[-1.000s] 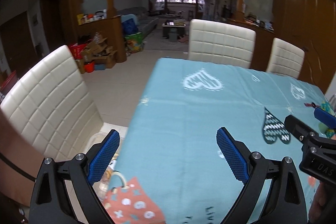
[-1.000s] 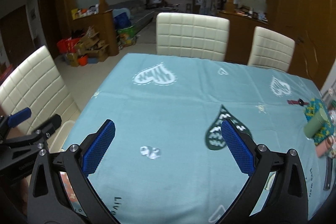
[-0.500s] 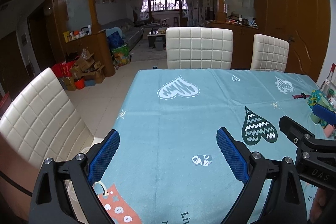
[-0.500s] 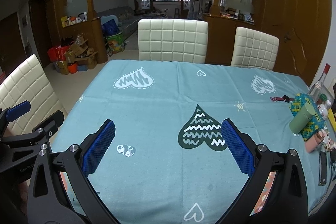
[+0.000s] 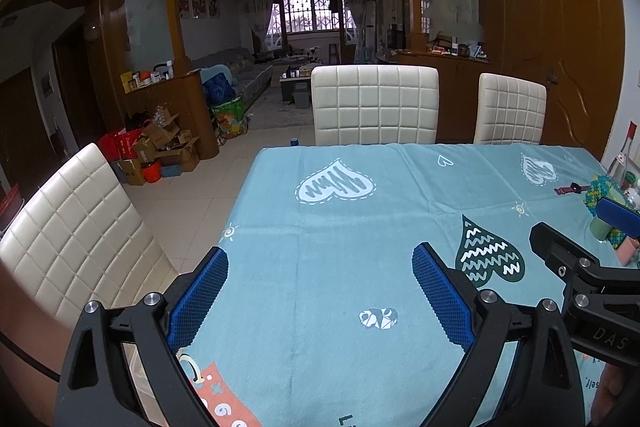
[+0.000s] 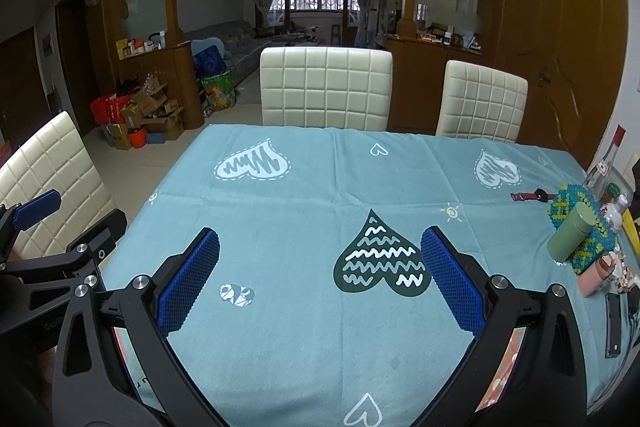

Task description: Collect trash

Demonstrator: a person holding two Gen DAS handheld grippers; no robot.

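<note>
Teal tablecloth (image 6: 304, 211) with heart prints lies bare between both grippers; no obvious trash shows on it. The left gripper (image 5: 320, 287) and right gripper (image 6: 320, 267) hover above the near edge, jaws spread wide and holding nothing. The only items, a green cylinder (image 6: 570, 235) on a beaded mat (image 6: 576, 201) and small bottles, cluster at the far right edge. Judging from this, scan there first, approaching low and slowly.

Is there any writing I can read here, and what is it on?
"DAS": on the black body of the right gripper, cut off.
"Li": dark letters on the teal heart-print tablecloth, cut off by the frame.
Red-capped glass bottle label: too blurred.
</note>
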